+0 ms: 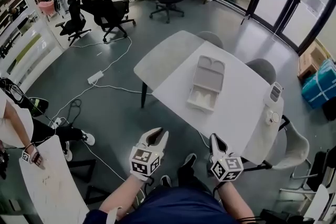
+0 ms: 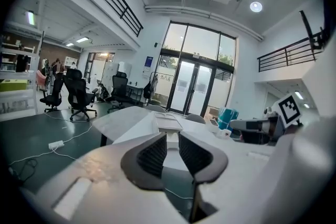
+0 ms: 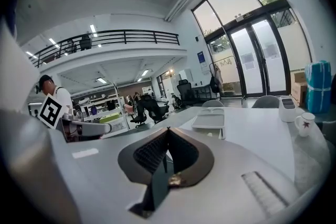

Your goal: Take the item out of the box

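A white moulded box (image 1: 207,83) lies open on the white table (image 1: 236,97), its lid part towards the far side; I cannot make out an item in it. Both grippers hang off the table's near edge, above the floor and well short of the box. My left gripper (image 1: 157,135) is open by a narrow gap, and the box (image 2: 168,122) shows beyond it (image 2: 172,137). To its right, my right gripper (image 1: 216,139) is shut with nothing in it (image 3: 168,130); the box (image 3: 210,120) lies ahead of it on the tabletop.
A white handheld device (image 1: 274,94) and a mug (image 1: 271,117) sit at the table's right end. Grey chairs (image 1: 264,68) ring the table. Black office chairs (image 1: 113,13), floor cables (image 1: 97,78), a person's arm (image 1: 21,139) and another table (image 1: 52,186) are on the left.
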A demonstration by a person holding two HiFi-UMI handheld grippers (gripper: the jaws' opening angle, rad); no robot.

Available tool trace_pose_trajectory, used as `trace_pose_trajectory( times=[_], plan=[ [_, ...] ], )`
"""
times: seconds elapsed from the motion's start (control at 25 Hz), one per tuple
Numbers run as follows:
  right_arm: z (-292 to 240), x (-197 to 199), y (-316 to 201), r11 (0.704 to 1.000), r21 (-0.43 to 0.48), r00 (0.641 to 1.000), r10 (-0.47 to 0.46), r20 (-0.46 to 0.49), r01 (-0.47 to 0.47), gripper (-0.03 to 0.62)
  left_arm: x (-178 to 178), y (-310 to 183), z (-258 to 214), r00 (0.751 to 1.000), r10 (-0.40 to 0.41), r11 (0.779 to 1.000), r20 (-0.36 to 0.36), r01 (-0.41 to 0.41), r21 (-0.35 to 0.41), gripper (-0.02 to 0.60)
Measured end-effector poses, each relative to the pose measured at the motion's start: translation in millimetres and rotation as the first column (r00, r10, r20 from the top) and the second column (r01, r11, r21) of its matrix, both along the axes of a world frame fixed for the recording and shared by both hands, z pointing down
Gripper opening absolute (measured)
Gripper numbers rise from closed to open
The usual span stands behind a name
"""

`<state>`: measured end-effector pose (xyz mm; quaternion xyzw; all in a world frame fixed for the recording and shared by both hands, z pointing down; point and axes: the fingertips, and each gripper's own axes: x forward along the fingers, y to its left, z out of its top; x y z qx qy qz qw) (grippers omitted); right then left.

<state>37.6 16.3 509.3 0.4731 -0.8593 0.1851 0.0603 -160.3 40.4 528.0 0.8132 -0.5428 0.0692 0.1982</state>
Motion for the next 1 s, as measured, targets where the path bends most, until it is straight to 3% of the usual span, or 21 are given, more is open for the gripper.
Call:
trace_pose_trajectory(
  times=[0.16, 0.44, 0.64, 1.0],
  plan=[
    [-0.4, -11.9, -35.3, 0.998, 0.014, 0.998, -0.056, 0.025, 0.055, 0.003, -15.5, -27.1, -6.3, 0.998, -0.062, 0.998, 0.027, 0.062, 0.014, 0.078],
    [-10.8, -5.5, -104.6, 0.996, 0.016, 0.995, -0.09, 0.053, 0.089, 0.002, -4.9, -90.3, -23.8, 0.994, -0.102, 0.995, 0.04, 0.102, 0.016, 0.078],
    [-15.5, 13.8, -152.3, 0.996, 0.008, 0.993, -0.088, 0.081, 0.087, 0.002, 14.8, -134.1, -29.7, 0.993, -0.1, 0.995, 0.058, 0.101, -0.008, 0.078],
    [-5.7, 63.3, -194.2, 1.0, -0.016, 0.994, 0.014, 0.106, -0.012, 0.003, 55.6, -184.6, -33.7, 0.997, -0.03, 1.0, 0.072, 0.03, 0.007, 0.078]
  ],
)
